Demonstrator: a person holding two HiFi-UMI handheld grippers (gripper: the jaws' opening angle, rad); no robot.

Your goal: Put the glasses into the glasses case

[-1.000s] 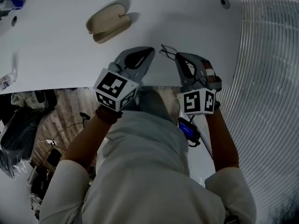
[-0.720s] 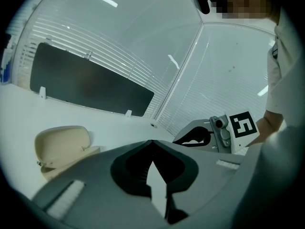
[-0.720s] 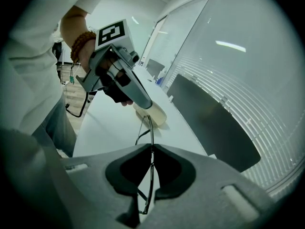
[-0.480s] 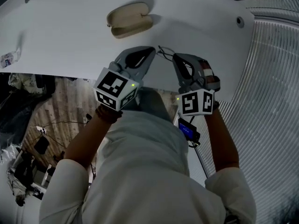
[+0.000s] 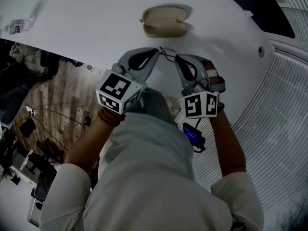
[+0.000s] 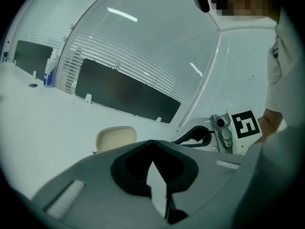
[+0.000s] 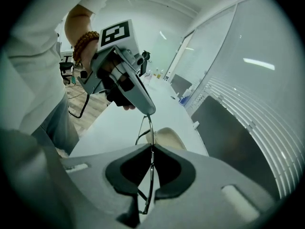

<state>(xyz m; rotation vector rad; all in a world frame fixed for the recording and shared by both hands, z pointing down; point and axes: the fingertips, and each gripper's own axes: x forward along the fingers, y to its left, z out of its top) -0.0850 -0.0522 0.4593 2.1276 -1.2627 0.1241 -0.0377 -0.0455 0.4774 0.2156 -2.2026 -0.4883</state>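
Observation:
The beige glasses case (image 5: pixel 165 21) lies open on the white table (image 5: pixel 86 28), just beyond both grippers. Thin dark wire-framed glasses (image 5: pixel 166 54) hang in the air between the two gripper tips. My right gripper (image 5: pixel 177 57) is shut on one part of the frame; in the right gripper view the glasses (image 7: pixel 150 128) run up from its jaws (image 7: pixel 152 146) to the left gripper's tip. My left gripper (image 5: pixel 155 52) is shut at its tip (image 6: pixel 151 143) on the frame's other end. The case (image 6: pixel 116 137) shows ahead of it, and the case (image 7: pixel 169 136) also lies behind the glasses.
The table's near edge runs under my hands, with wooden floor and cables below at left. A small label (image 5: pixel 17 25) lies at the far left, and a round hole (image 5: pixel 261 50) at the right. Dark panels (image 6: pixel 124 92) and a bottle (image 6: pixel 49 73) stand along the table's back.
Both grippers have carried the glasses sideways along the table. The case, earlier off to the upper left, now lies straight ahead of the tips. The grips look unchanged.

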